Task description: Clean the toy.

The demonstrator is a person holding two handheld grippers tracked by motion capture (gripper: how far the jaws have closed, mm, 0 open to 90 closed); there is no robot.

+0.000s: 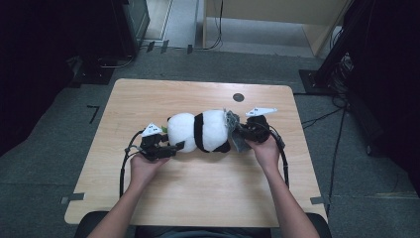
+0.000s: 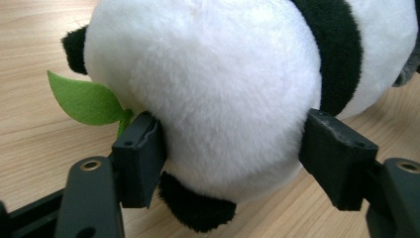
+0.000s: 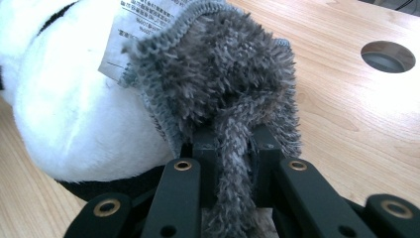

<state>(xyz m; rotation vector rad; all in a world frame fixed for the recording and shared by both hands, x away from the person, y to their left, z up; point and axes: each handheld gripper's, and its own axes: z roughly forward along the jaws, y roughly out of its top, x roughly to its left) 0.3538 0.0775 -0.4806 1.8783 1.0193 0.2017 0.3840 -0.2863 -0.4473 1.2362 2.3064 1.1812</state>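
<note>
High view: a panda plush (image 1: 200, 130) lies on its side at the middle of the wooden surface (image 1: 208, 198), with a grey fuzzy cloth (image 1: 233, 121) at its right end. The left claw (image 1: 171, 148) sits against the plush's left end; the right claw (image 1: 242, 133) meets the cloth. Left gripper view: the jaws stand apart on either side of the white rounded end of the plush (image 2: 218, 89), each pad at the fur without visibly squeezing it; a green felt leaf (image 2: 84, 99) projects beside one jaw. Right gripper view: the jaws are clamped together on a fold of the grey cloth (image 3: 223, 99), beside a printed label (image 3: 133, 25) on the plush. A round hole (image 3: 388, 56) shows in the surface.
</note>
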